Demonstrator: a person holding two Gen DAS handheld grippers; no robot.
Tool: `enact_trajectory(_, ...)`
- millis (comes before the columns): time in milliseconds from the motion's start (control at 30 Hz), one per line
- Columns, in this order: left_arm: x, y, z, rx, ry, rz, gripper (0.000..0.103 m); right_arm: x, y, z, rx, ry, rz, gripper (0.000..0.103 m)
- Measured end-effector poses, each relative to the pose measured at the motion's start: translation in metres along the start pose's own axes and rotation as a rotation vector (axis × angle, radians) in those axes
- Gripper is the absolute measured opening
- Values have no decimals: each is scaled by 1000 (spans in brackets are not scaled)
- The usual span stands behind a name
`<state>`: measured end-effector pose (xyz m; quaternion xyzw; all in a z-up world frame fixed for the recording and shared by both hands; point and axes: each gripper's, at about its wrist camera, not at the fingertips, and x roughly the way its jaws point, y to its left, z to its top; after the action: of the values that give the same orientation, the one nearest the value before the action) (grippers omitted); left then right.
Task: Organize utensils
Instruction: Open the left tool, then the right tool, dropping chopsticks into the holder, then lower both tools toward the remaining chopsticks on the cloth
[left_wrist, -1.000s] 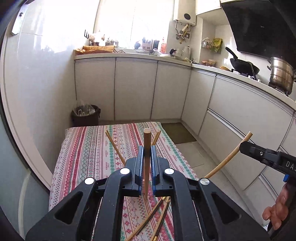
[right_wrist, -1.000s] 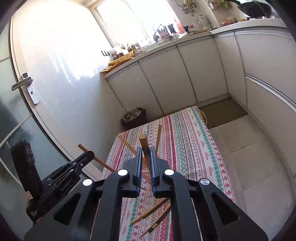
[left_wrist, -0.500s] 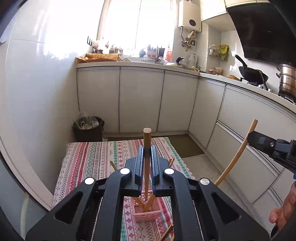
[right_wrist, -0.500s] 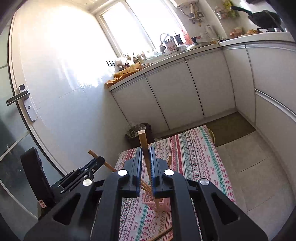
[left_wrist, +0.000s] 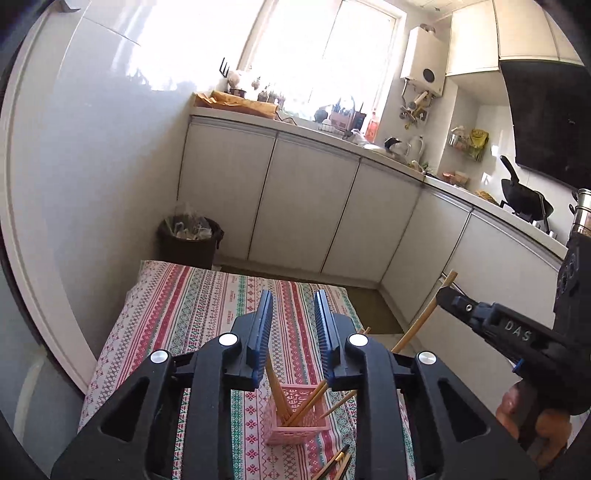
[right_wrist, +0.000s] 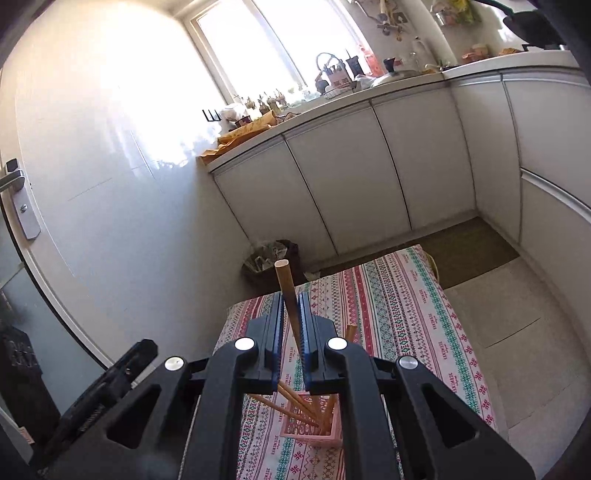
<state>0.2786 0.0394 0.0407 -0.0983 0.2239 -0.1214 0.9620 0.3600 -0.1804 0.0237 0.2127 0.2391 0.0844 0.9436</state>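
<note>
A pink slotted holder (left_wrist: 295, 417) stands on the striped tablecloth (left_wrist: 192, 306), with several wooden chopsticks leaning in it. My left gripper (left_wrist: 292, 299) is open and empty above the holder. My right gripper (right_wrist: 291, 299) is shut on one wooden chopstick (right_wrist: 287, 284), its lower end down in the holder (right_wrist: 314, 424). In the left wrist view the right gripper (left_wrist: 448, 295) comes in from the right with that chopstick (left_wrist: 424, 314) slanting down. More chopsticks (left_wrist: 334, 465) lie on the cloth in front of the holder.
The small table stands by a white wall (left_wrist: 92, 166) on the left. White cabinets (left_wrist: 306, 206) run along the back and right, with a dark bin (left_wrist: 188, 240) behind the table. A wok (left_wrist: 524, 192) sits on the stove. Tiled floor (right_wrist: 509, 317) lies to the right.
My left gripper has opened and let go of its chopstick, which now stands in the holder. Both grippers have tilted down over the holder. The right still grips its chopstick.
</note>
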Motion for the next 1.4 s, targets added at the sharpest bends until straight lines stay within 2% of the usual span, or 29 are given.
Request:
enact_trajectory(67, 2, 1, -1, 11, 9, 10, 22, 9, 1, -5, -6, 20, -2, 9)
enact_trajectory(167, 8, 3, -7, 21, 36, 36, 22, 19, 1, -12, -15, 54, -47, 17)
enact_trajectory(333, 8, 4, -11, 46, 52, 55, 24, 15, -2, -21, -28, 62, -85, 17)
enact_trajectory(467, 7, -1, -15, 63, 61, 57, 30, 9, -3, -26, -45, 78, -107, 18)
enact_trajectory(533, 7, -4, -18, 72, 64, 58, 34, 6, -4, -30, -46, 77, -122, 26)
enact_trajectory(567, 7, -6, -19, 78, 66, 59, 34, 4, -5, -32, -43, 78, -121, 35)
enact_trajectory(600, 6, -8, -21, 86, 69, 60, 38, 2, -6, -35, -39, 78, -121, 40)
enact_trajectory(633, 6, -9, -22, 93, 71, 63, 41, 0, -7, -37, -39, 78, -123, 41)
enact_trajectory(667, 5, -11, -23, 100, 67, 67, 50, -1, -7, -38, -40, 80, -127, 41)
enact_trajectory(767, -1, -12, -26, 110, 43, 85, 68, -4, -9, -43, -41, 89, -130, 46)
enact_trajectory(867, -5, -13, -26, 122, 36, 94, 72, -12, -9, -51, -47, 71, -143, 59)
enact_trajectory(1167, -9, -17, -39, 156, 57, 116, 89, -38, -10, -69, -71, 1, -202, 87)
enact_trajectory(1267, -12, -18, -44, 164, 62, 124, 96, -44, -15, -73, -61, -12, -217, 92)
enact_trajectory(1400, -13, -17, -52, 167, 90, 125, 96, -53, -22, -80, -56, -24, -244, 94)
